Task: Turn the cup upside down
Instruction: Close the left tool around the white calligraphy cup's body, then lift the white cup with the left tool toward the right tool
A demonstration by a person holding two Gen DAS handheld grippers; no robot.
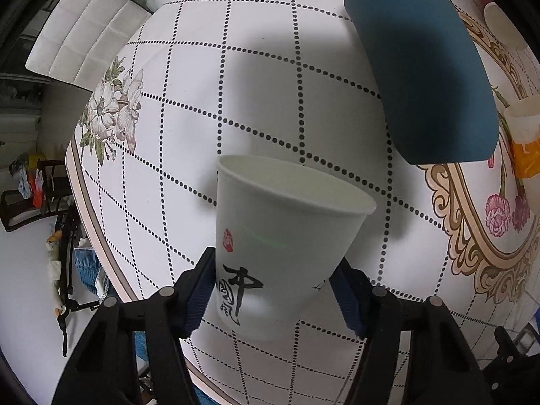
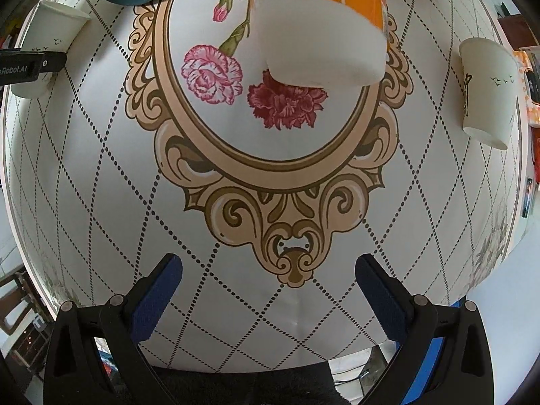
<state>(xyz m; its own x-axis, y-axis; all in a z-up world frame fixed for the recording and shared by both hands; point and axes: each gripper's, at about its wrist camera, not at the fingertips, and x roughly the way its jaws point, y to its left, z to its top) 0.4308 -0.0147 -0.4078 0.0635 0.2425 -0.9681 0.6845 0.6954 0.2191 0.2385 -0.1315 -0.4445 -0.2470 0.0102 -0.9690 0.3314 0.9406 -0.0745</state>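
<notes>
The worktop (image 1: pixel 256 77) fills both views, covered in a white cloth with dotted diamond lines, pale flowers near its edge and, ahead of the right claw (image 2: pixel 268 298), a tan scrollwork oval framing pink and red carnations.

Ahead and to the right of the left claw (image 1: pixel 271 295) a teal cup (image 1: pixel 422 67) stands upside down, its mouth on the cloth. From the right wrist view it shows only as a dark teal shape at the far upper left.

Straight ahead of the right claw, well apart from it, stands an orange and white cup (image 2: pixel 324 23), upside down within the oval border.

The left claw is clamped on the white paper cup (image 1: pixel 280 236), its blue pads (image 1: pixel 199 295) pressed against the lower wall on both sides. The cup is mouth up and tilted, black brush characters and a red seal facing the camera; whether its base touches the cloth cannot be told.

A second white paper cup (image 2: pixel 489 91) stands mouth down, far ahead and to the right of the right claw, which is spread wide with nothing between its pads.
</notes>
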